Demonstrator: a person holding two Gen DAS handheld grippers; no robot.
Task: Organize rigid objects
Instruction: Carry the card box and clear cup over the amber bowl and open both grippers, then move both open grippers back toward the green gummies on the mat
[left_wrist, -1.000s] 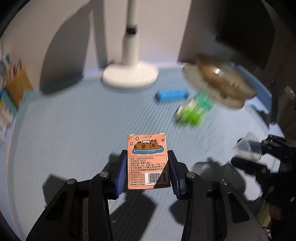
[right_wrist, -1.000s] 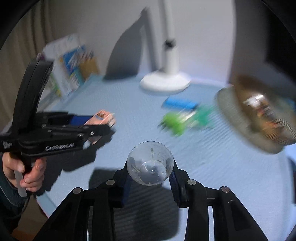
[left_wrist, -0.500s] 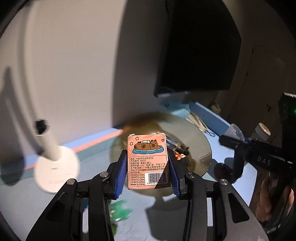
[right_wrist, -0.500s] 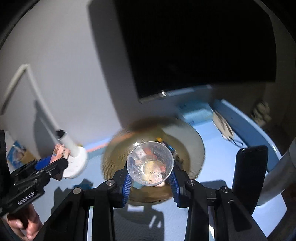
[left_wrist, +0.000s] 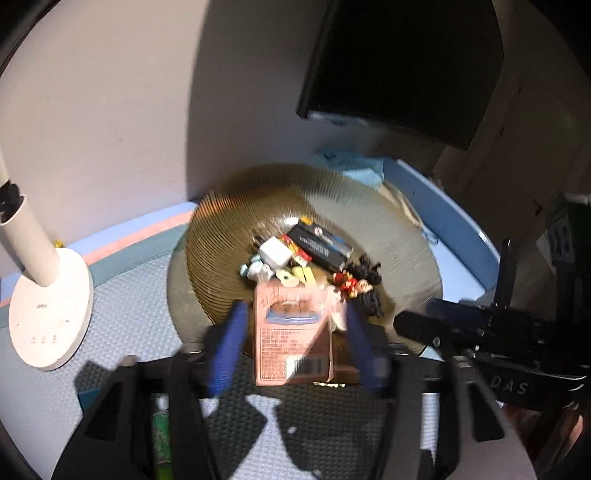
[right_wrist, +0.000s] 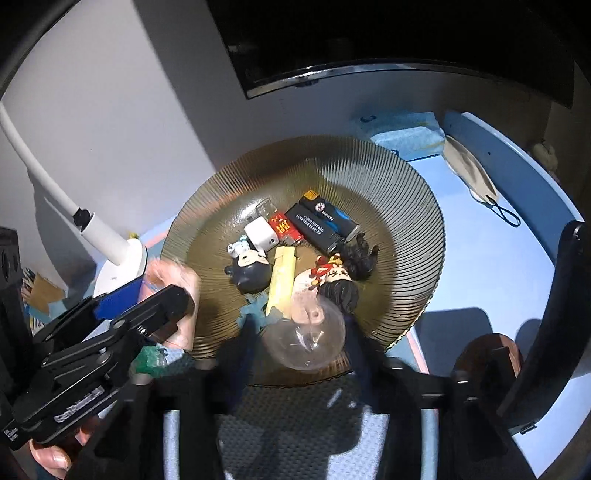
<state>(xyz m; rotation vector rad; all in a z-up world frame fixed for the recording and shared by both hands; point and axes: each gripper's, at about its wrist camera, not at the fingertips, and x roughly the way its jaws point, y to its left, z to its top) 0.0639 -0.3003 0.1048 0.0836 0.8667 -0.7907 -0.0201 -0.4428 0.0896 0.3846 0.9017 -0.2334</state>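
Both claws opening vs before; pink box (left_wrist: 291, 332), cup (right_wrist: 304, 341) prob loose

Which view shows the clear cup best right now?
The right wrist view: the clear cup sits centred between the right gripper's opening jaws, over the amber plate. The left wrist view doesn't show the cup.

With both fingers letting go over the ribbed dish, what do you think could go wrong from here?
1. The pink box sits over the near rim of the ribbed dish, not its middle; as the left gripper opens, it may tip out onto the mat.
2. The clear cup, slipping from the opening right gripper, is round and could roll off the sloped rim.
3. Either may knock the figurines already inside.
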